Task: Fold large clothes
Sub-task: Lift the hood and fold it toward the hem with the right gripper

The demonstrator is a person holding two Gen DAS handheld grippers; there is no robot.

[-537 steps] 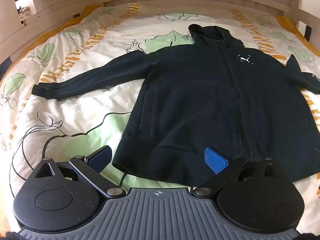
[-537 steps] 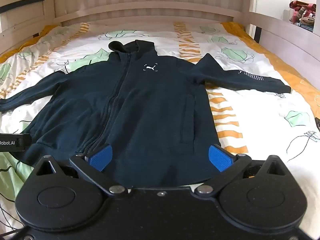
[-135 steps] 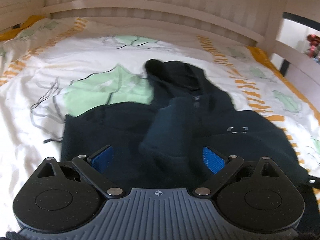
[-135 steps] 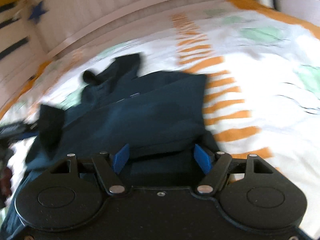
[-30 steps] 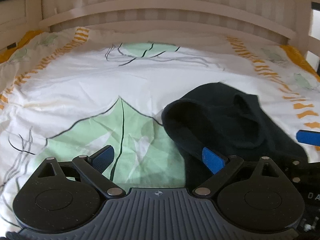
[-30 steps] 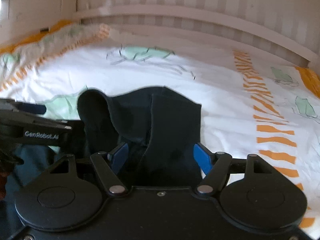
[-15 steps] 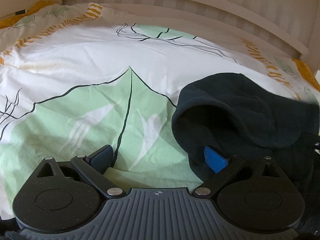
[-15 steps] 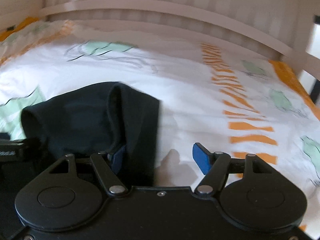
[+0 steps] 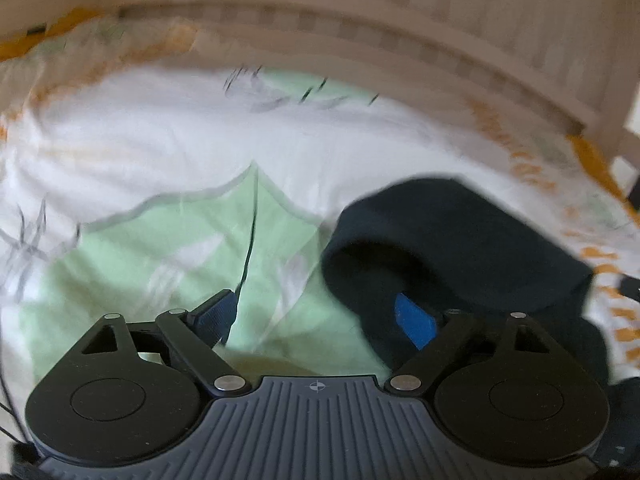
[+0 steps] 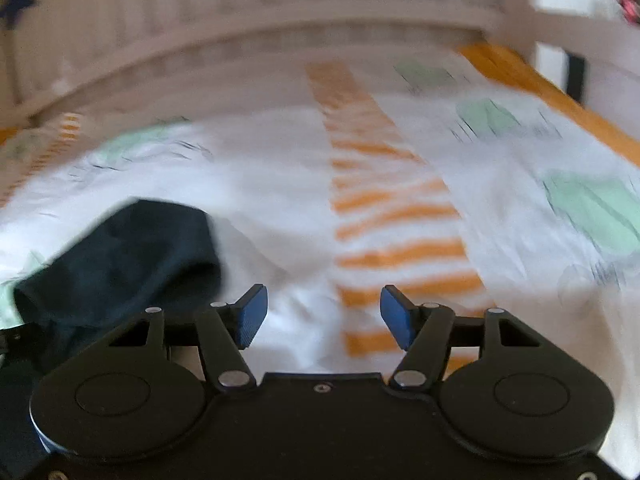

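The bed (image 9: 168,152) lies wide under me, with its white cover printed in green leaves and orange stripes, and a pale slatted rail (image 9: 400,52) stands at the far end. Both views are blurred, so small details I cannot read well.

The dark hoodie (image 9: 460,248) lies on the bed as a bunched heap. In the left view it is at the right, with the rounded hood edge turned toward me; in the right view it is at the lower left (image 10: 128,256). So it is between my two tools, low and near.

My left tongs (image 9: 316,320) are spread apart and grasp nothing. The right pad (image 9: 414,320) seems to be in front of or against the hood edge, the left one over the green leaf. My right tongs (image 10: 324,316) are also released and empty, over bare cover beside the cloth and not touching it.

What could go wrong, in my judgement: the hood is thick and rounded, so it may spring open and spoil the fold, because nothing holds it. If I close the left tongs here, I may pinch only one layer, or catch the bed cover together with the cloth, and then a pull would drag the whole heap. The right tongs are aimed at the cover only, so a closing there would grip nothing useful.
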